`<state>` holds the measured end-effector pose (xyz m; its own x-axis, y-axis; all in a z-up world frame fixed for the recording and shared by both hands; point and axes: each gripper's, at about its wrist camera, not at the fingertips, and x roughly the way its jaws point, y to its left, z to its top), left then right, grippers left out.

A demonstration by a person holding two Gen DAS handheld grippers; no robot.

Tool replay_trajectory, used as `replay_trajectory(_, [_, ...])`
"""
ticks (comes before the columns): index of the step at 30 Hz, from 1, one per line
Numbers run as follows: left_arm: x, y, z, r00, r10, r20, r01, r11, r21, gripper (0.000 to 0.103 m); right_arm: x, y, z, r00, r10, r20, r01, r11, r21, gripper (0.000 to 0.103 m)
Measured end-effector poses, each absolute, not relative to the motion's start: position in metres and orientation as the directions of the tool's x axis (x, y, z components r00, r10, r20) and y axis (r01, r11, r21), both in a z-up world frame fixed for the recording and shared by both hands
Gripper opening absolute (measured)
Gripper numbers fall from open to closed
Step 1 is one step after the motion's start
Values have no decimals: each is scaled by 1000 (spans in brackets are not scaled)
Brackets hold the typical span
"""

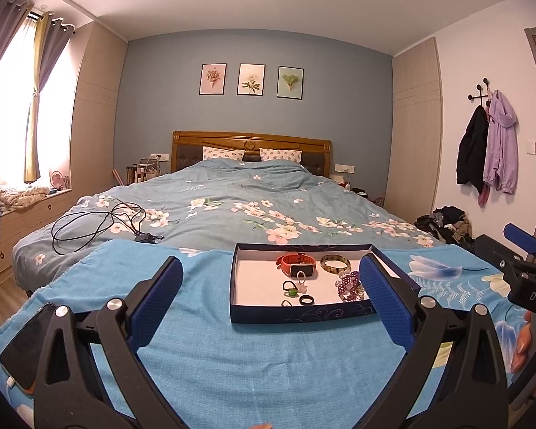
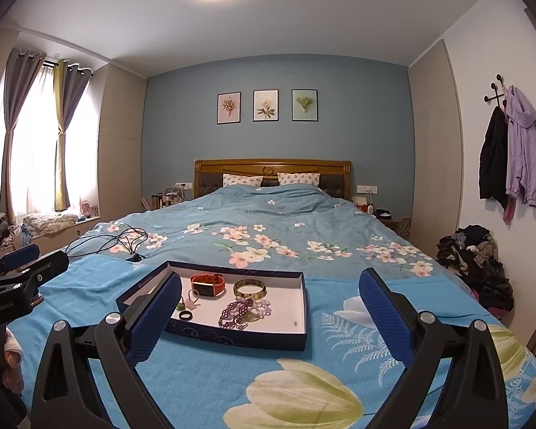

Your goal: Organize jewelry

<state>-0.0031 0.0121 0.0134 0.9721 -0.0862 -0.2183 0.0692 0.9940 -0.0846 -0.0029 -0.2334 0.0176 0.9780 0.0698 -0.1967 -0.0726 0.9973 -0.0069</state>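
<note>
Currently, both grippers are spread wide and hold nothing. Left gripper: the box lies just ahead on the cloth, toward its right finger. Right gripper: the box lies ahead, toward its left finger. Inside the box: watch, bangle, bead bracelet, black ring.

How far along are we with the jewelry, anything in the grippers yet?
Nothing is in hand: the left gripper and right gripper are both open and empty, short of the box. Already lying in the box are the orange watch, bangle, purple beads, black ring and green ring. They lie clustered together, unsorted; whether arranging remains, I cannot tell.
</note>
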Motion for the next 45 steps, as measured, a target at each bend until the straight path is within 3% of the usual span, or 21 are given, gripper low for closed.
replay_trajectory(45, [3,12,24,969,-94,-230,74,993,-96,97,2,-234,24,981,64,-185,-65,998,4,96])
